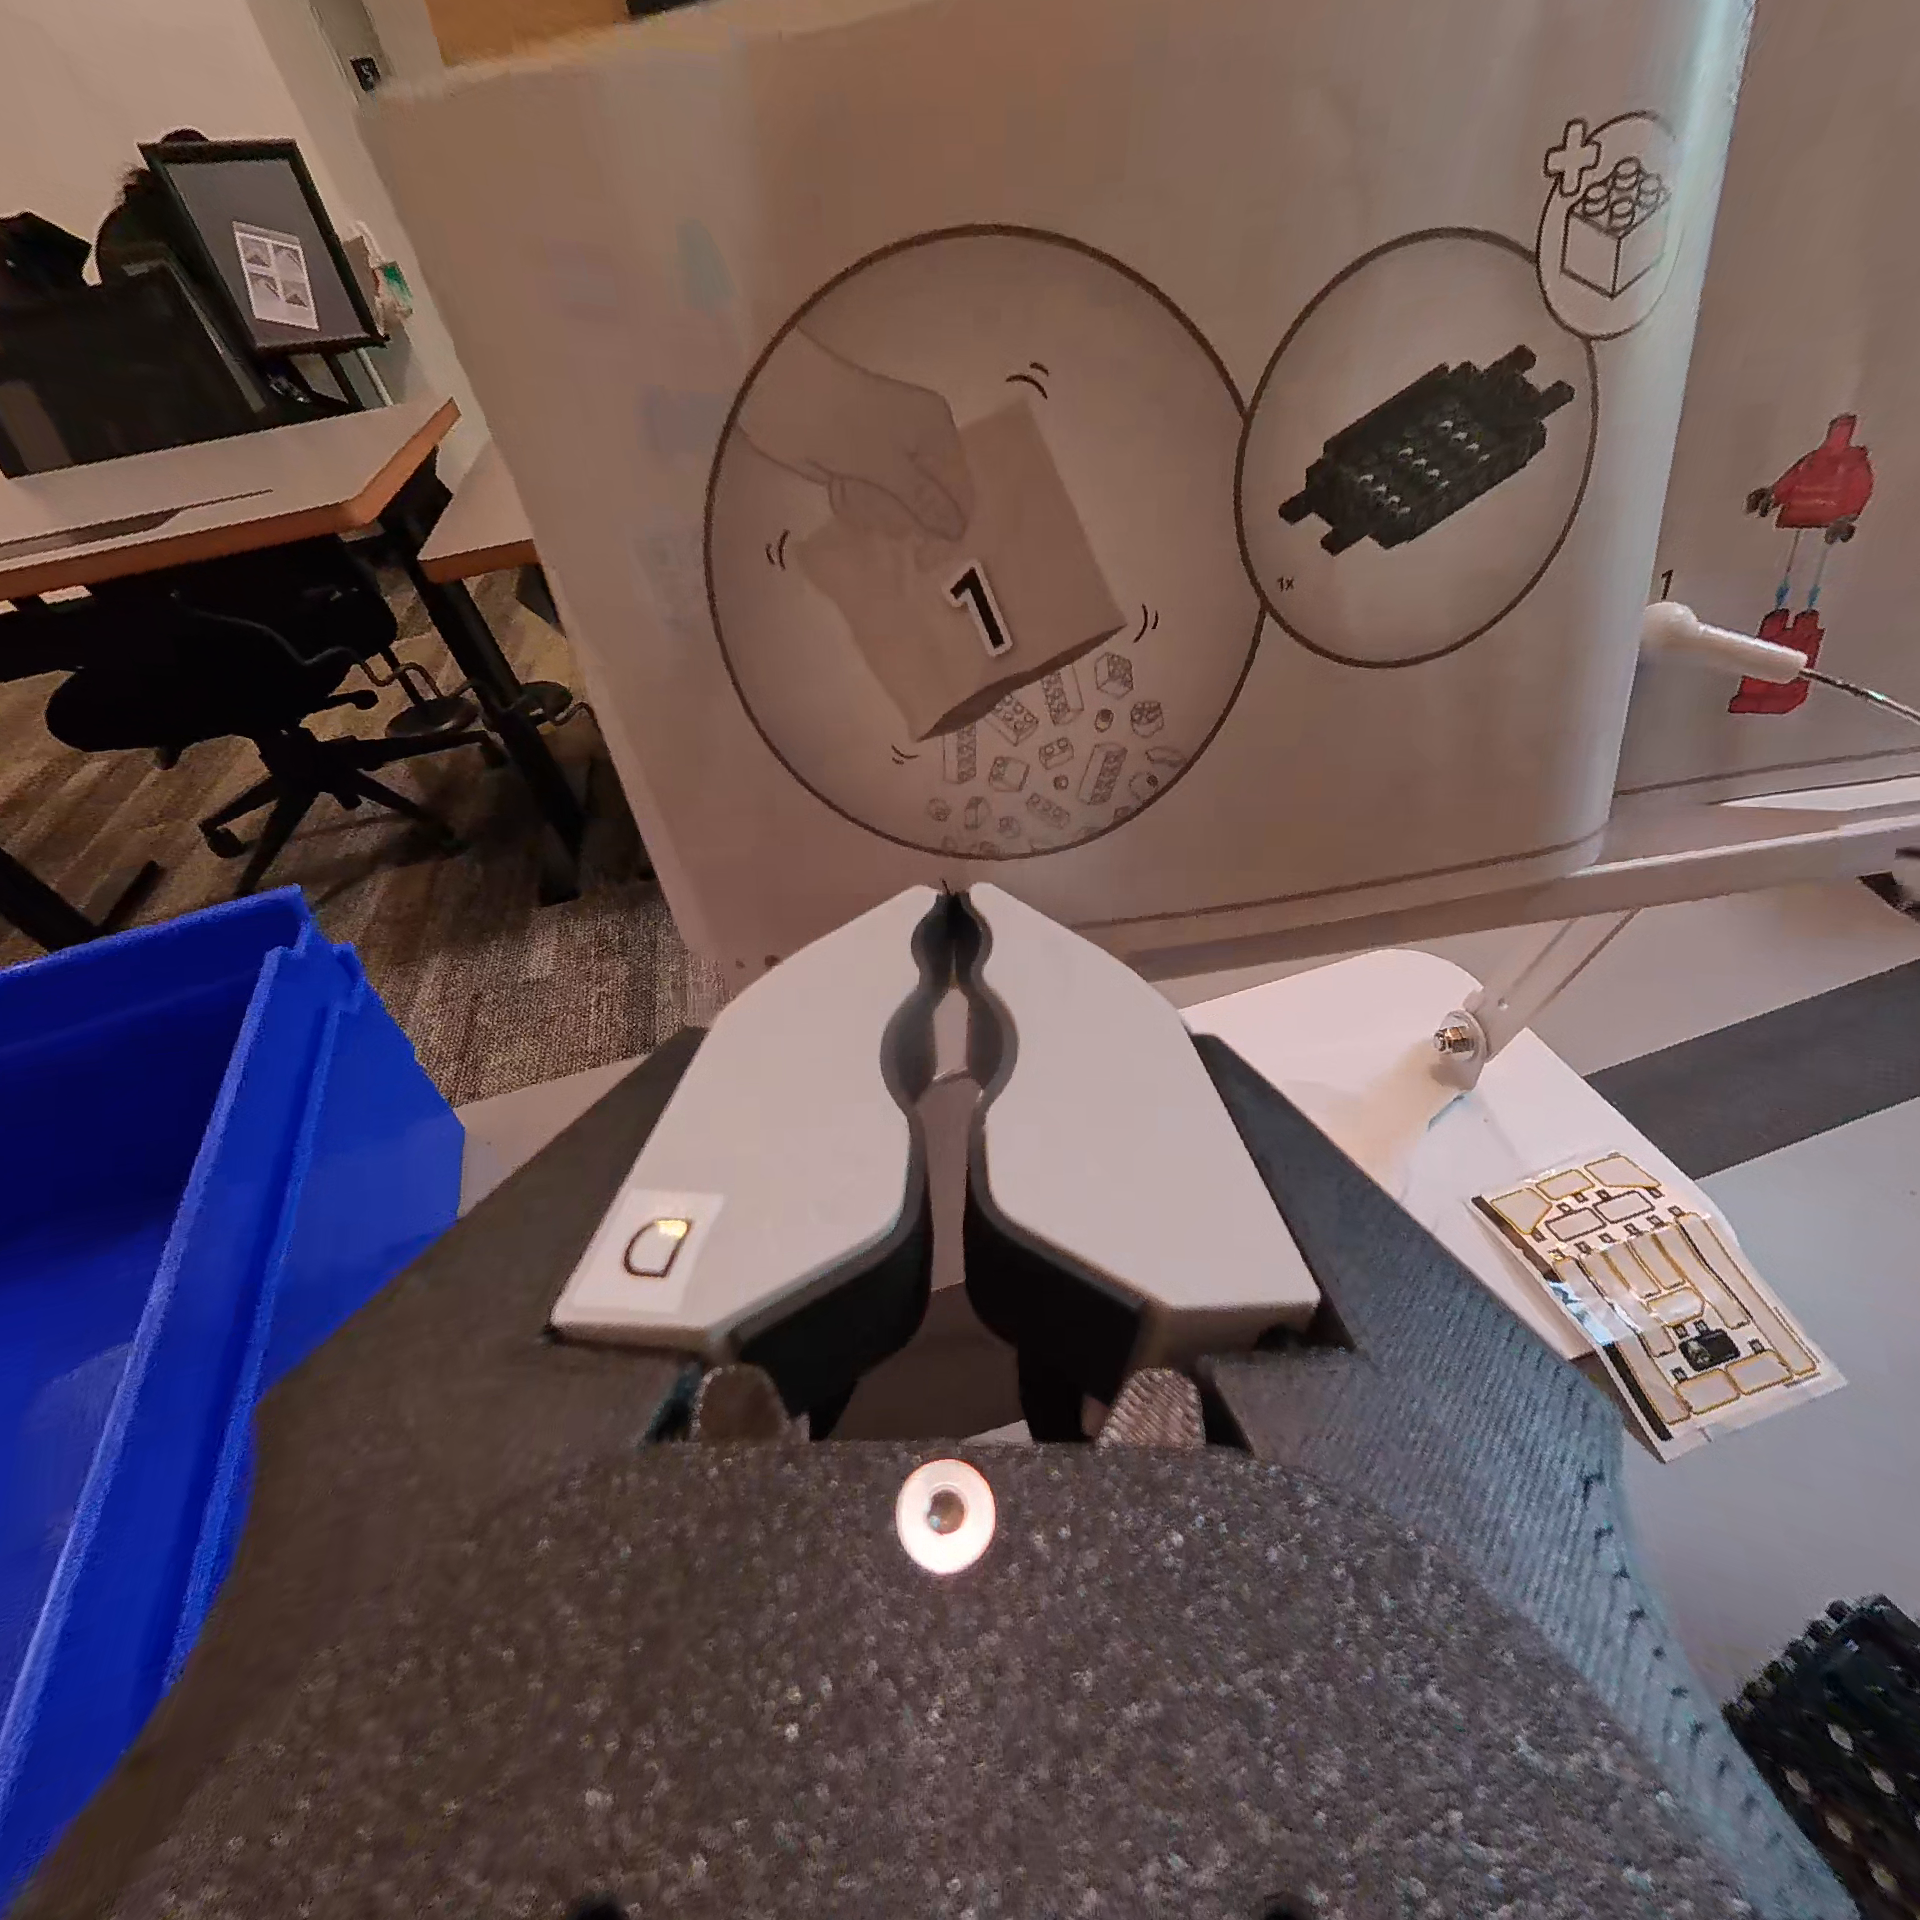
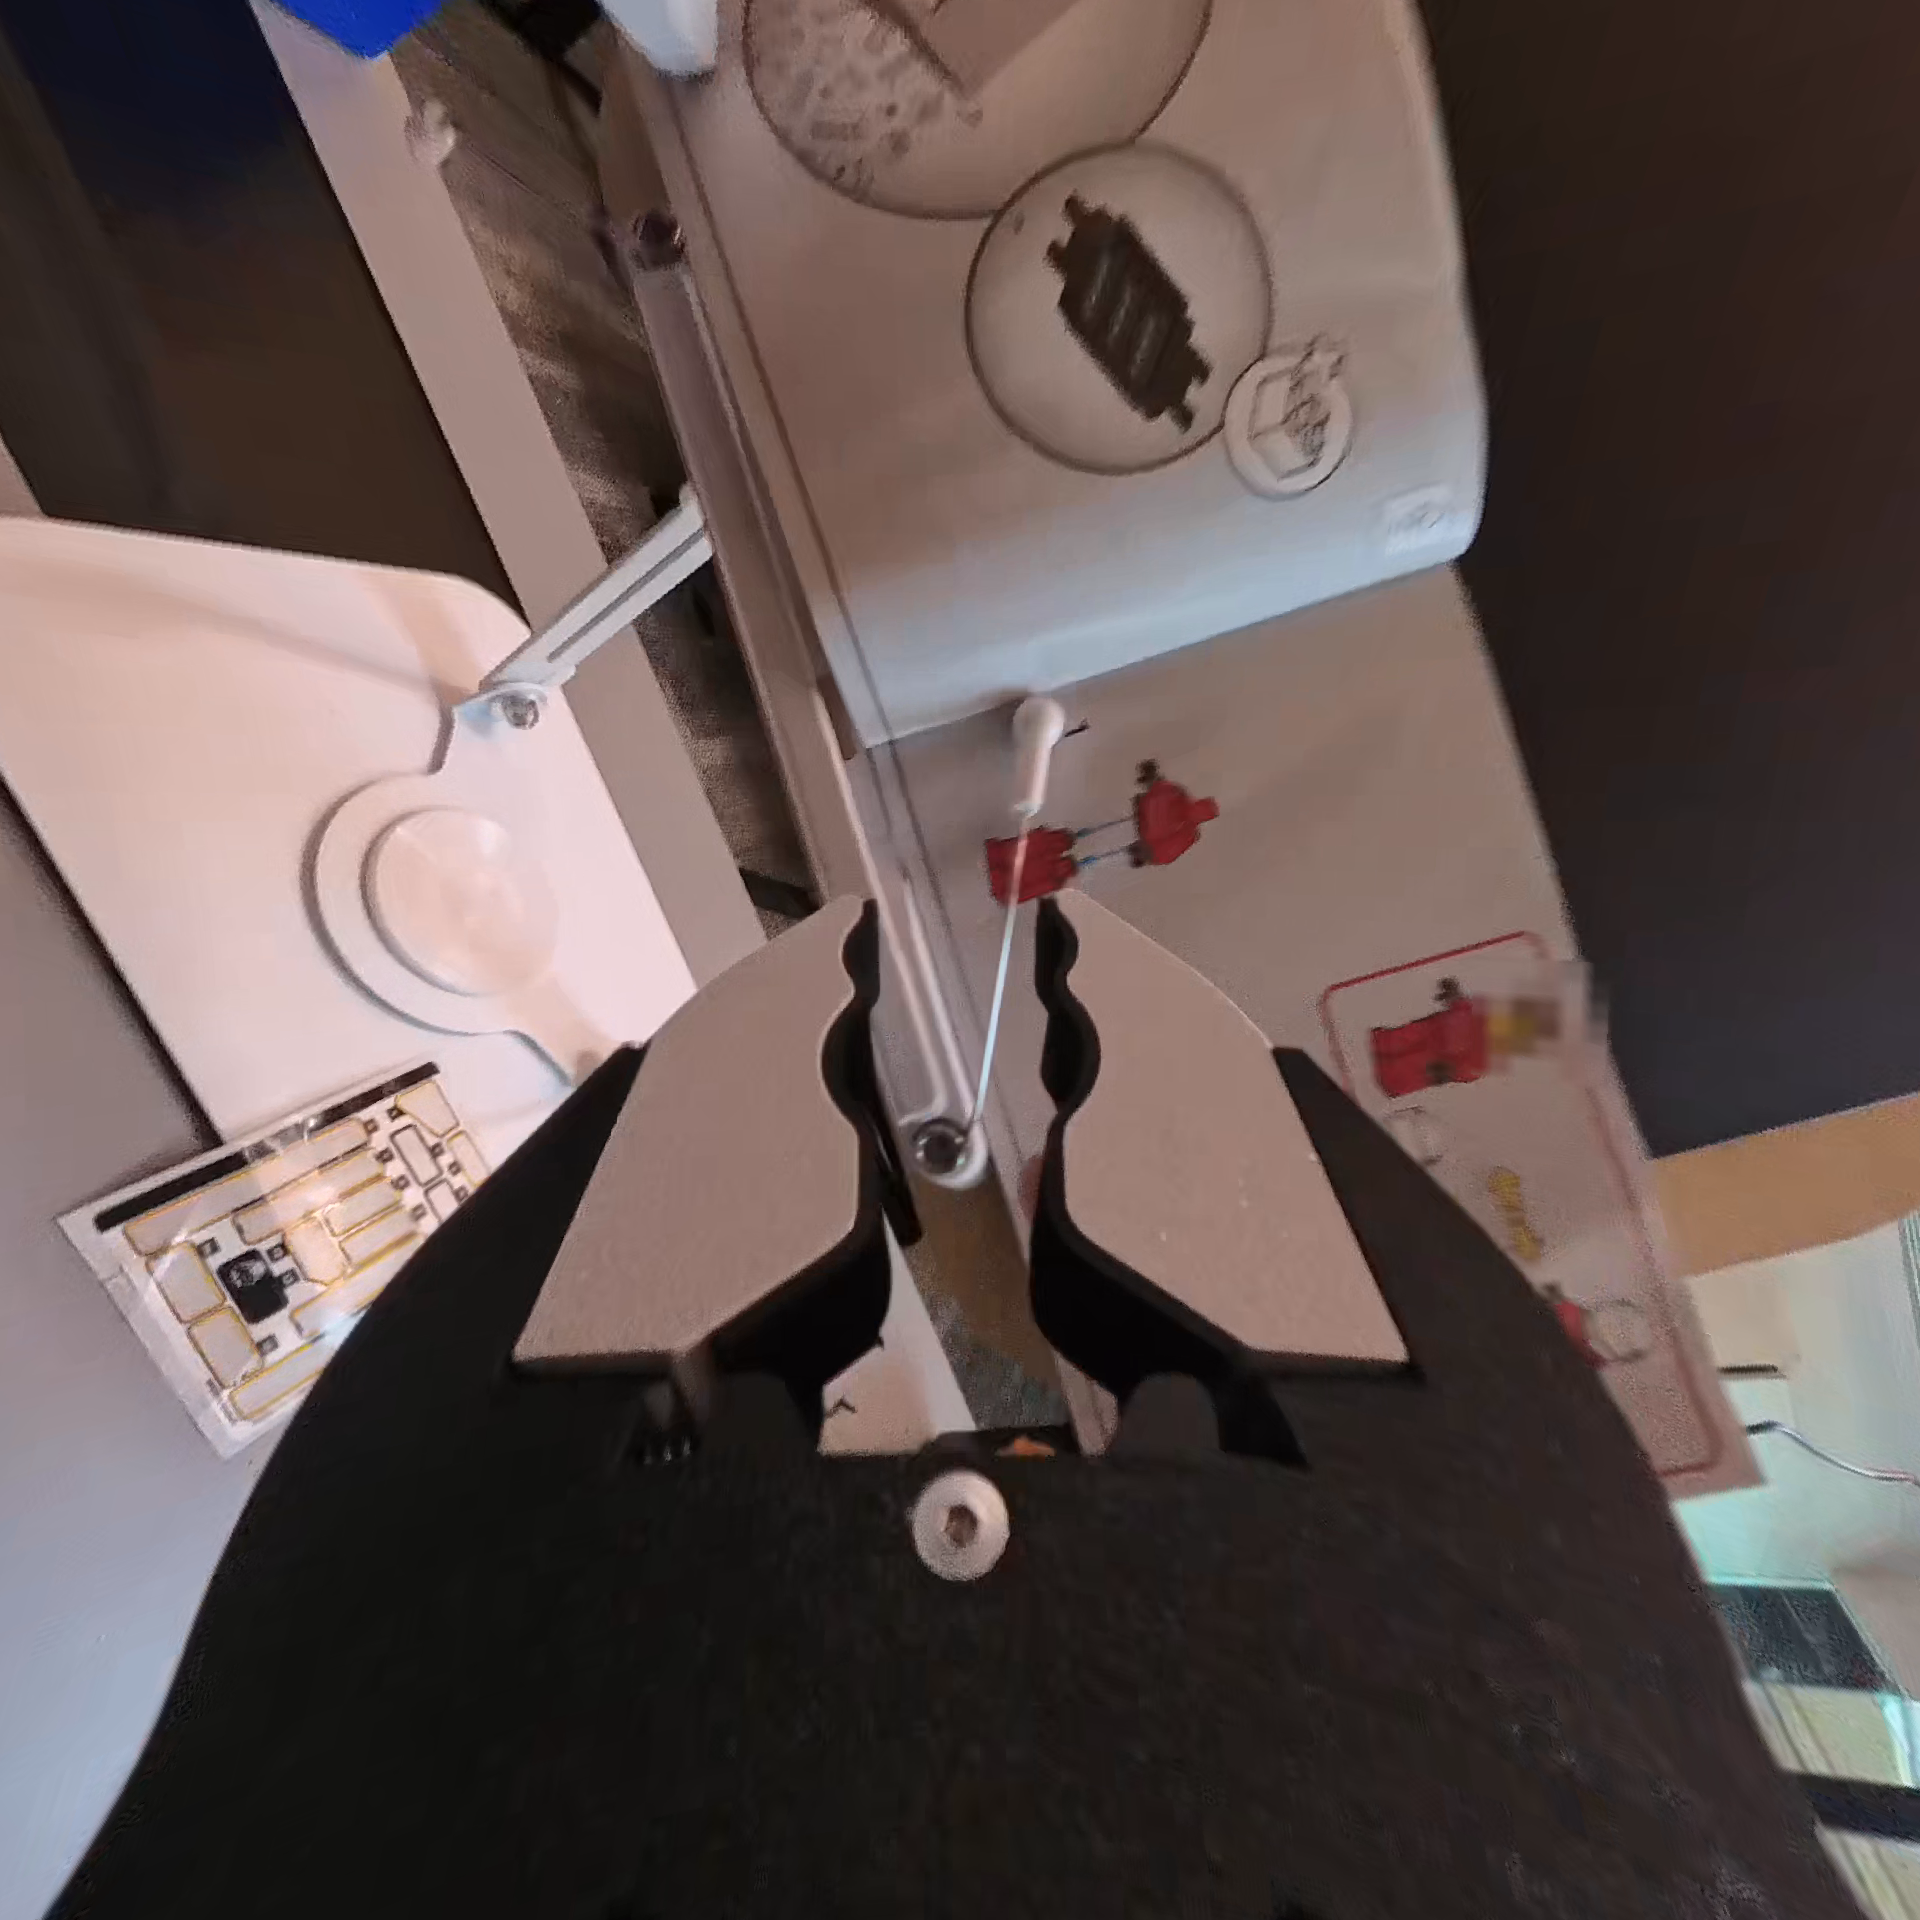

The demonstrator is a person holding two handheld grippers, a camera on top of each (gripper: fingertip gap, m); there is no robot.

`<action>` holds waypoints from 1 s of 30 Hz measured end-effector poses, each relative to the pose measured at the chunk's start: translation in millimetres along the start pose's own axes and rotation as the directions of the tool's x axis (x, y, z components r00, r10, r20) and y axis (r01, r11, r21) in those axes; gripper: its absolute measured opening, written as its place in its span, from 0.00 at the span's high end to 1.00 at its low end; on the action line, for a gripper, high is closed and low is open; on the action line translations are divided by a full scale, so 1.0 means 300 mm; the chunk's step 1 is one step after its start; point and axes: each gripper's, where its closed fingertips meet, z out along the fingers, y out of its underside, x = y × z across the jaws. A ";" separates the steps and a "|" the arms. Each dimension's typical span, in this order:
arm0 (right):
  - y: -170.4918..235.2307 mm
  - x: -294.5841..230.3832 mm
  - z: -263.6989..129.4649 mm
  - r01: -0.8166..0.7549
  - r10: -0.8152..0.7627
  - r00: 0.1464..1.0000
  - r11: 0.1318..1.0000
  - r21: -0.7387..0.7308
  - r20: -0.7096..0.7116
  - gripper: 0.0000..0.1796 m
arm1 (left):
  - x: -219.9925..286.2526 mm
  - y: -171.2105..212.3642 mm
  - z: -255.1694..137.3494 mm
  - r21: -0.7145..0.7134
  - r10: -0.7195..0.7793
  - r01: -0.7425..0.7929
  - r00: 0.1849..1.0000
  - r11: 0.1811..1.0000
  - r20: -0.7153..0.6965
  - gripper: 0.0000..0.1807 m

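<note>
1. Our left gripper [image 1: 951, 914] has its fingers closed tip to tip with nothing between them; it hangs in front of the instruction booklet [image 1: 1039, 312].
2. The booklet stands upright on a white book stand [image 2: 260, 727], probably so its pages face us.
3. Our right gripper [image 2: 956, 914] is open and empty, rolled sideways, its fingertips near the stand's thin page-holder wire [image 2: 1000, 997].
4. A sticker sheet [image 1: 1652, 1299] lies flat beside the stand, and a blue bin [image 1: 156, 1195] sits on the left.
</note>
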 end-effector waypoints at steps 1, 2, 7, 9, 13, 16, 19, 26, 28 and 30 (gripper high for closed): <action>0.018 -0.016 0.009 0.027 -0.027 1.000 1.000 -0.016 -0.003 0.83 | 0.003 0.006 0.001 -0.007 -0.001 0.001 1.000 1.000 -0.001 1.00; 0.033 -0.029 0.018 0.083 -0.084 0.996 0.996 -0.031 -0.020 0.83 | 0.007 0.010 0.001 -0.013 -0.002 0.002 1.000 1.000 -0.003 1.00; 0.083 -0.036 0.048 0.322 -0.328 0.939 0.944 -0.072 -0.104 0.91 | 0.015 0.012 -0.018 -0.021 0.029 -0.029 1.000 0.999 0.005 1.00; 0.085 -0.033 0.048 0.344 -0.345 0.935 0.938 -0.033 -0.082 0.91 | 0.014 0.012 -0.023 -0.026 0.042 -0.041 0.999 0.999 0.004 1.00; 0.086 -0.033 0.049 0.365 -0.364 0.931 0.930 0.036 -0.019 0.91 | 0.009 0.023 -0.032 -0.041 0.080 -0.079 0.997 0.996 0.010 1.00; 0.099 -0.027 0.049 0.384 -0.385 0.923 0.917 0.106 -0.011 0.91 | 0.003 0.030 -0.046 -0.045 0.097 -0.097 0.995 0.994 0.010 1.00; 0.116 -0.018 0.053 0.409 -0.413 0.911 0.897 0.167 -0.008 0.91 | 0.003 0.034 -0.057 -0.046 0.114 -0.114 0.993 0.992 0.005 1.00; 0.123 -0.018 0.045 0.412 -0.419 0.908 0.891 0.193 -0.007 0.91 | 0.018 0.012 -0.068 -0.029 0.124 -0.124 0.992 0.992 -0.006 1.00; 0.121 -0.018 0.030 0.370 -0.375 0.927 0.913 0.173 0.001 0.91 | 0.021 0.010 -0.068 -0.028 0.126 -0.126 0.992 0.992 -0.007 1.00; 0.109 -0.013 0.003 0.288 -0.297 0.955 0.939 0.185 0.021 0.91 | 0.022 0.012 -0.068 -0.028 0.124 -0.125 0.992 0.992 -0.008 1.00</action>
